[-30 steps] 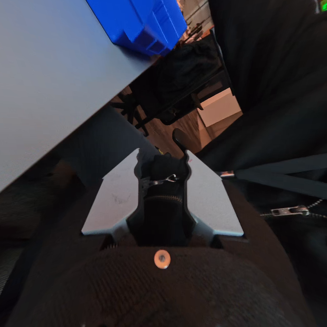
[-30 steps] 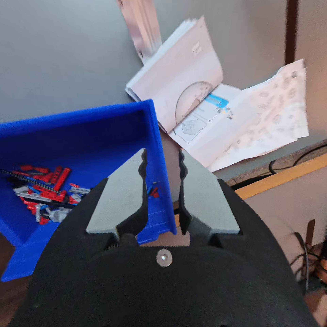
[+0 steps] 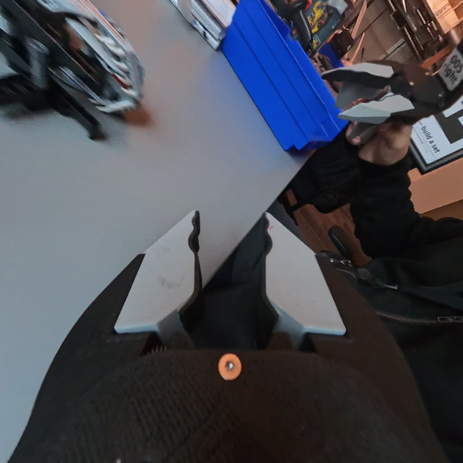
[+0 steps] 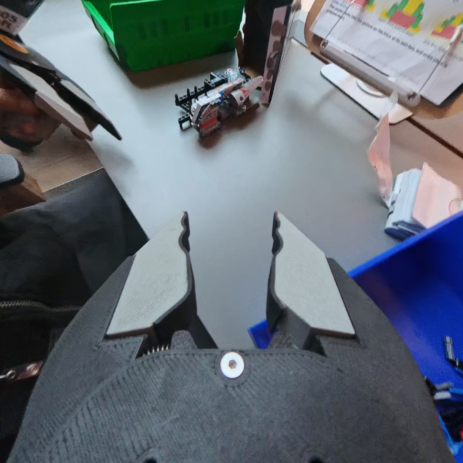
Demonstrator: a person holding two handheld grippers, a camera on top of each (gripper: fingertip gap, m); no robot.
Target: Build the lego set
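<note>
Lego model [image 4: 220,100] part-built on surface [image 4: 225,180], untouched; I'm between steps.
Left tongs [image 3: 231,223] and right tongs [image 4: 230,220] both apart, empty; next I'd fetch a piece from blue bin [image 4: 413,300].

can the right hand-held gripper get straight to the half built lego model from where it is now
Probably yes. The right hand-held gripper is open and empty, pointing across bare grey table toward the lego model. Nothing lies between them; the green bin sits behind the model and the blue bin off to the right.

green bin [image 4: 172,32] beside cardboard stand [image 4: 271,50] on table [image 4: 250,180].
</note>
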